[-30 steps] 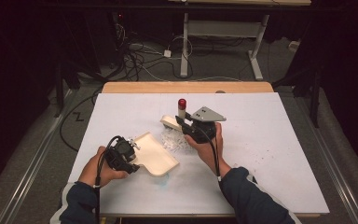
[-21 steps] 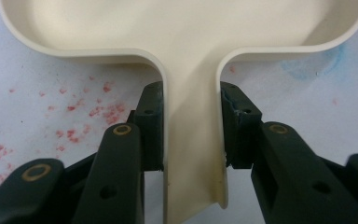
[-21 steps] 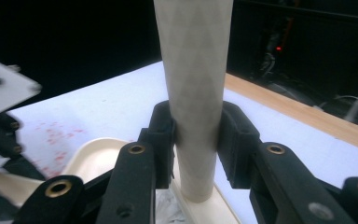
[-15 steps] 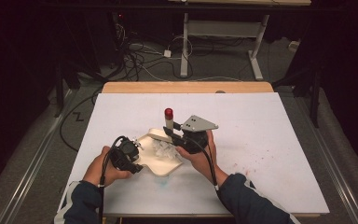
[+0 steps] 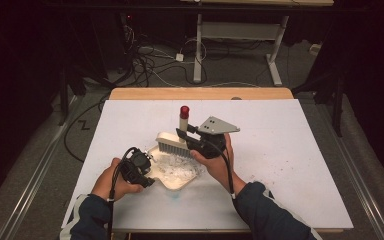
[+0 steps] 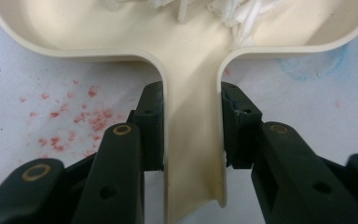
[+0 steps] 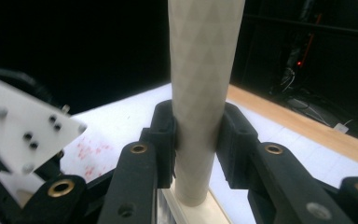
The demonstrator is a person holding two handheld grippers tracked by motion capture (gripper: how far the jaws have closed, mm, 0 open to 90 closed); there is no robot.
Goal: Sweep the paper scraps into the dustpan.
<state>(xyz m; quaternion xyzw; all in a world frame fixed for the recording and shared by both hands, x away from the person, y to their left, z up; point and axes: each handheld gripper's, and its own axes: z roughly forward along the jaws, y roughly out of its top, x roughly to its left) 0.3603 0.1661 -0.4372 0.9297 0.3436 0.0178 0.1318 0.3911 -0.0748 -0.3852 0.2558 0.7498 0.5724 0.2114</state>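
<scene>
High view: left gripper [image 5: 139,167] at the near left of the white table [image 5: 290,150], clamped on the handle of a cream dustpan [image 5: 176,172]; pan mouth opening away to the right, white shreds [image 5: 172,167] heaped inside. Right gripper [image 5: 200,142] just beyond the pan's far rim, closed on a cream brush [image 5: 172,144] with a red-capped handle [image 5: 184,116] standing upright, bristles down at the pan's edge; likely a short sweep toward the near left into the pan. Dark floor, cables and desk legs behind. Left gripper view: jaws pressed on both sides of the dustpan handle [image 6: 193,154], long axis running straight away; red specks [image 6: 70,116] on the sheet at left. Right gripper view: jaws shut on the upright brush handle [image 7: 203,93], wooden table edge [image 7: 298,121] at far right.
</scene>
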